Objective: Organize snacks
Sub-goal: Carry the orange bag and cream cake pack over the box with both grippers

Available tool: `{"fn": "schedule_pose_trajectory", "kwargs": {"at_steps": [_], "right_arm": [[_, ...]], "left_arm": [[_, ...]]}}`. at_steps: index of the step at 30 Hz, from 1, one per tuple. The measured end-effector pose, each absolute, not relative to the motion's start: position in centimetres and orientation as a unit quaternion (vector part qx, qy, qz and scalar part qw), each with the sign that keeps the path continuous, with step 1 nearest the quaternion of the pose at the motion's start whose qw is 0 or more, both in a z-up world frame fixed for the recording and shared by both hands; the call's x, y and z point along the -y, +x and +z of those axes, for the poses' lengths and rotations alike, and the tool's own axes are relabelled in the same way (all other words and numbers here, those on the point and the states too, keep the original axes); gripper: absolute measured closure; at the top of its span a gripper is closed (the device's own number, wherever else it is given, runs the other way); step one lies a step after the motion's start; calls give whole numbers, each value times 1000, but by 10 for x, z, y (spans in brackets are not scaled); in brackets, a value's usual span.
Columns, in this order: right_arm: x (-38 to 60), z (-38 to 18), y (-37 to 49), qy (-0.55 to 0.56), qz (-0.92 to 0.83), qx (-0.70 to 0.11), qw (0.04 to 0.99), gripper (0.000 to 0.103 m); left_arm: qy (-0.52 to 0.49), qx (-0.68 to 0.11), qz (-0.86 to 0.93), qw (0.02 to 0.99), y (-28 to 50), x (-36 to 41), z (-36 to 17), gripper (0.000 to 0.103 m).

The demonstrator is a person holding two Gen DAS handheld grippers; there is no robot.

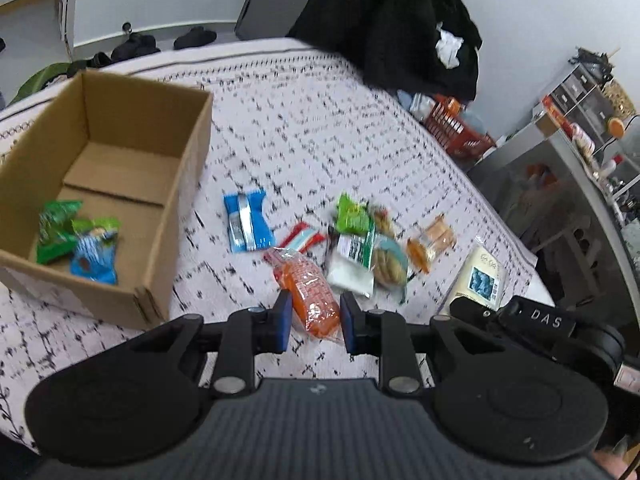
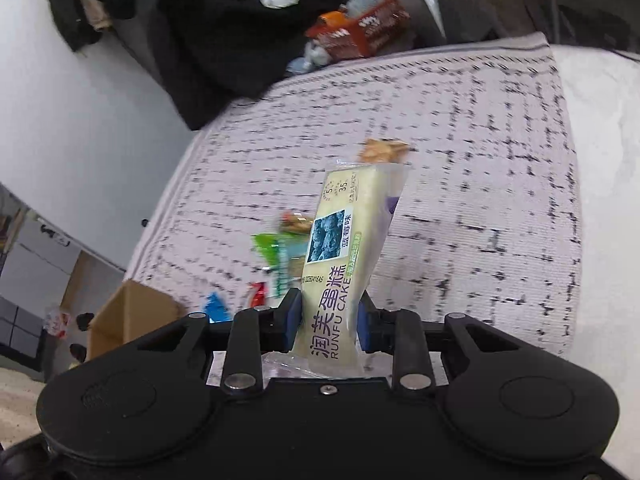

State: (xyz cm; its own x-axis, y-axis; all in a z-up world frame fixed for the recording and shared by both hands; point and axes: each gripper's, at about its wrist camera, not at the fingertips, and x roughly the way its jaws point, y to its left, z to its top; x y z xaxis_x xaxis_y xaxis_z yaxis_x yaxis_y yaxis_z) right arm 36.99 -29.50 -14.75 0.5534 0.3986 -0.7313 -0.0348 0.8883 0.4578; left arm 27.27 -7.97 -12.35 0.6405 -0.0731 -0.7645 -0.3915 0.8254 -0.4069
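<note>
Fingers (image 2: 289, 320) of right gripper (image 2: 329, 320) clamp cake pack (image 2: 340, 264) reading "RUNFU CAKE"

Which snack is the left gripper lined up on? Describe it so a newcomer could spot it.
On the patterned bedspread, right of the cardboard box, lies a loose cluster of snacks. The nearest one, between the open fingers of the left gripper, is the orange packet: the only orange wrapper with red print.

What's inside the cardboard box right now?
In the cardboard box, near its front corner, lie two green packets and a blue packet, overlapping. The rest of the floor shows bare cardboard. The strip just behind the near wall is hidden.
</note>
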Motion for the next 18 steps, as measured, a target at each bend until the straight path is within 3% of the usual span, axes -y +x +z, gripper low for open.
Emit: {"fn": "schedule_pose_trajectory", "kwargs": {"at_steps": [18], "right_arm": [[222,-101,334,168,179,-424,872,75]], "left_arm": [[-282,-368,81,882,257,19,-83,79]]}}
